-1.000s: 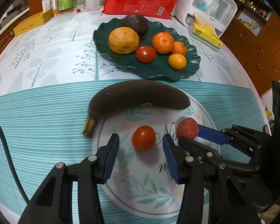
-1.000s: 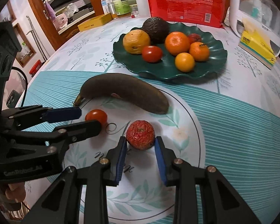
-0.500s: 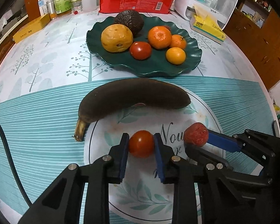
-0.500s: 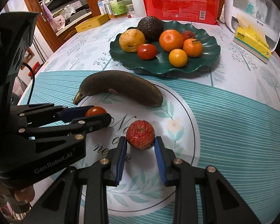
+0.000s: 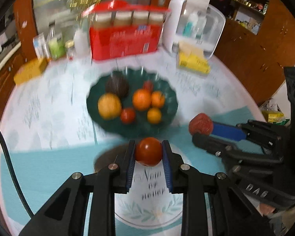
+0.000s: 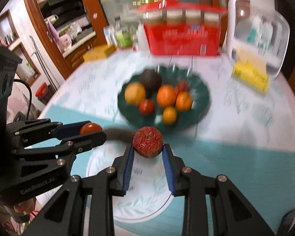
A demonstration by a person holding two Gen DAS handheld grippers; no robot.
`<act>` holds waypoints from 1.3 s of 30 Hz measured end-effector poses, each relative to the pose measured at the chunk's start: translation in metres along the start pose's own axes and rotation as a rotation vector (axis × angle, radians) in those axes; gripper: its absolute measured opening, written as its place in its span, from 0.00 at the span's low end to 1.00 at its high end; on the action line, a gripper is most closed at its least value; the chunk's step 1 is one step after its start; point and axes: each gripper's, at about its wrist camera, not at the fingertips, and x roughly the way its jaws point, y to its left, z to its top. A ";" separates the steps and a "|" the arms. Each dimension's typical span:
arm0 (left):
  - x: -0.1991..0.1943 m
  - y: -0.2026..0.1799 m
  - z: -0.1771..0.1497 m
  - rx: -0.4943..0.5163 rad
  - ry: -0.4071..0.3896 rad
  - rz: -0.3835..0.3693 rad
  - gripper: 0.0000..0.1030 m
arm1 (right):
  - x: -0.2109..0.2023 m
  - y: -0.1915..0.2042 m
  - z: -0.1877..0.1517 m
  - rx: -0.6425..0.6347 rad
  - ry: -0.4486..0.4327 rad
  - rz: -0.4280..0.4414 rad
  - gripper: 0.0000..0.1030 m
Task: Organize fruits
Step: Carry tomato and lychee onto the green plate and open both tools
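Left tongs (image 5: 148,151) pinching tomato (image 5: 148,151), right tongs (image 6: 148,149) pinching wrinkled red fruit (image 6: 148,142); carry both steadily over green plate (image 5: 167,122), lower gently into free gaps.

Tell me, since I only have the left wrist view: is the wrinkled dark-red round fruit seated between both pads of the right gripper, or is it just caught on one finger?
Observer: In the right wrist view the wrinkled dark-red round fruit sits between both blue pads of the right gripper, near their tips.
Operator: How does my smooth red tomato look from there?
Observer: The smooth red tomato is between the fingers of the left gripper. Only its top shows above the lower finger.
Operator: I can barely see the banana.
Observer: From that side, the dark brown banana lies on the table between the two held fruits and the dark green scalloped plate.
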 end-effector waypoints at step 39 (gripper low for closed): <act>0.233 0.009 0.149 0.263 0.232 0.073 0.26 | 0.176 -0.099 0.096 0.093 0.167 -0.124 0.30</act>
